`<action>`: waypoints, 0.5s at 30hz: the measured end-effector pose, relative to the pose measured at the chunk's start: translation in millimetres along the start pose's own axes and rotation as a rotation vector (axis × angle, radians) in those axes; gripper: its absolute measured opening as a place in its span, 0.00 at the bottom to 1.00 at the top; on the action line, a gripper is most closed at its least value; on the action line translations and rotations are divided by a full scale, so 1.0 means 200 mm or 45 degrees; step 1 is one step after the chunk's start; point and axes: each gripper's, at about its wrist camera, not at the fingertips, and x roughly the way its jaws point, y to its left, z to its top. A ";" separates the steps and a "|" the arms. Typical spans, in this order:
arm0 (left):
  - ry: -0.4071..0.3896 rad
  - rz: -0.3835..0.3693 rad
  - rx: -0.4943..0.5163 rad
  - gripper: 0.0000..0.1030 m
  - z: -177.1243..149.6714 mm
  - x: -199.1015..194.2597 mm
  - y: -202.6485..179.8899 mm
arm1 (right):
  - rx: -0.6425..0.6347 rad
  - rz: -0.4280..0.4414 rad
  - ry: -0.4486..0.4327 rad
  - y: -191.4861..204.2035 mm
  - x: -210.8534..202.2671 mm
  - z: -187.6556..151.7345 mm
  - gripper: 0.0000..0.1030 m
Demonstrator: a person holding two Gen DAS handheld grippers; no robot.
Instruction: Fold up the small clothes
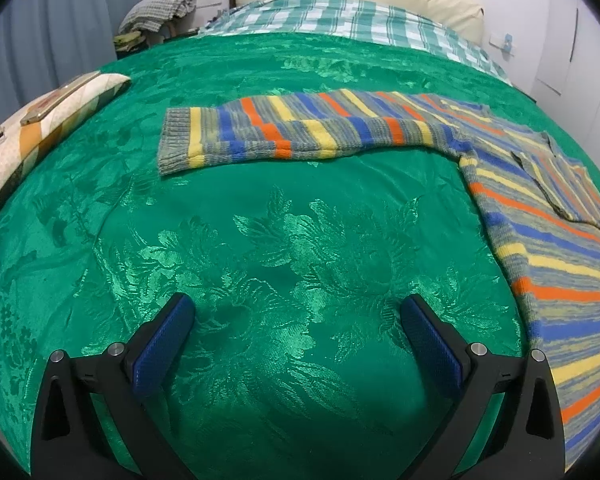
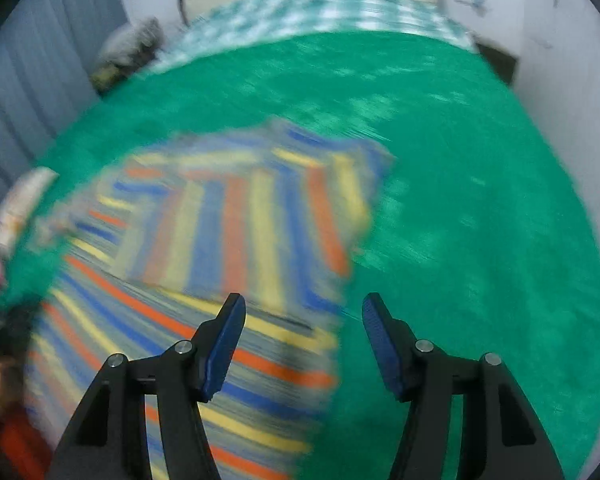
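My right gripper [image 2: 303, 304] and left gripper [image 1: 298, 304] both gape empty. The striped sweater [image 1: 540, 240] lies flat on the green bedspread [image 1: 260, 240], its body cut off; my right view is blurred.

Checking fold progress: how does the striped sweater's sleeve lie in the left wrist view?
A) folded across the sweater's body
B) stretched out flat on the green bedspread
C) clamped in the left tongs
B: the sleeve lies spread flat on the green bedspread.
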 end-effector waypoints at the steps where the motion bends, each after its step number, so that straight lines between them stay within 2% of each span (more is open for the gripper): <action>1: -0.002 0.000 0.000 1.00 0.00 0.00 0.00 | 0.037 0.101 -0.006 0.02 0.01 0.04 0.58; 3: -0.005 0.002 0.001 1.00 0.00 0.00 0.00 | 0.099 0.212 0.019 0.05 0.10 0.09 0.58; 4: -0.006 0.003 0.001 1.00 -0.01 0.00 0.00 | 0.139 0.204 0.056 0.03 0.16 0.09 0.58; 5: -0.007 0.003 0.002 1.00 -0.01 0.00 0.00 | 0.164 0.154 0.100 0.00 0.23 0.08 0.58; 6: -0.007 0.002 0.001 1.00 -0.01 0.00 0.00 | 0.192 0.046 0.184 -0.04 0.31 0.05 0.56; 7: -0.005 0.001 0.000 1.00 -0.01 0.00 0.00 | 0.221 -0.055 0.241 -0.10 0.35 0.01 0.43; 8: -0.004 0.001 0.000 1.00 -0.01 0.00 0.00 | 0.230 -0.082 0.216 -0.13 0.34 0.00 0.40; 11: -0.001 0.005 0.003 1.00 -0.01 0.01 0.00 | 0.293 -0.146 0.115 -0.17 0.16 -0.07 0.51; 13: 0.002 0.010 0.007 1.00 -0.01 0.01 -0.01 | 0.276 -0.130 0.036 -0.16 0.00 -0.15 0.59; 15: 0.003 0.015 0.010 1.00 -0.01 0.01 -0.01 | 0.245 -0.172 -0.034 -0.13 -0.17 -0.28 0.66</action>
